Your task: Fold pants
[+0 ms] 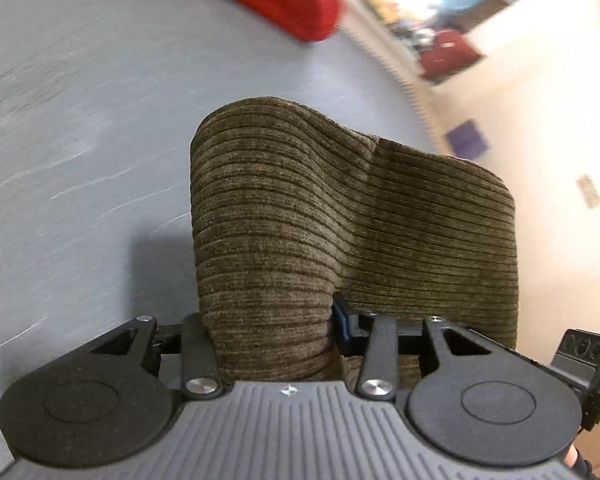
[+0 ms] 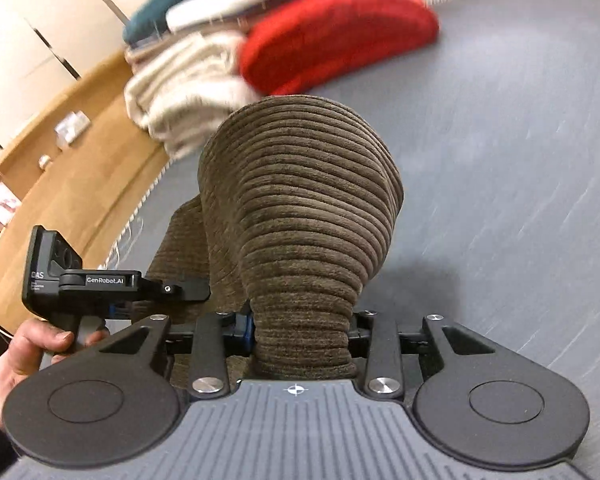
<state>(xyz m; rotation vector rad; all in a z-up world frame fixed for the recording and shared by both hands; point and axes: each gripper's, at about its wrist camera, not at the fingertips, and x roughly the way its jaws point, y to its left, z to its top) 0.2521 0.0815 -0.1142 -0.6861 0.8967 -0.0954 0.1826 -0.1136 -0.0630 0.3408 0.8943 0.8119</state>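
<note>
Both grippers are clamping brown corduroy pants (image 1: 340,220), lifting the bunched cloth above a grey table (image 1: 80,120): left gripper (image 1: 272,332), right gripper (image 2: 300,332). A red garment (image 2: 336,28) is lying far behind. Folding appears unfinished; laying flat remains.

home bedroom: grey bed (image 2: 520,140), folded clothes stack (image 2: 228,52)

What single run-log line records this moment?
left gripper: shut on pants | right gripper: shut on pants | pants lifted over grey table
</note>
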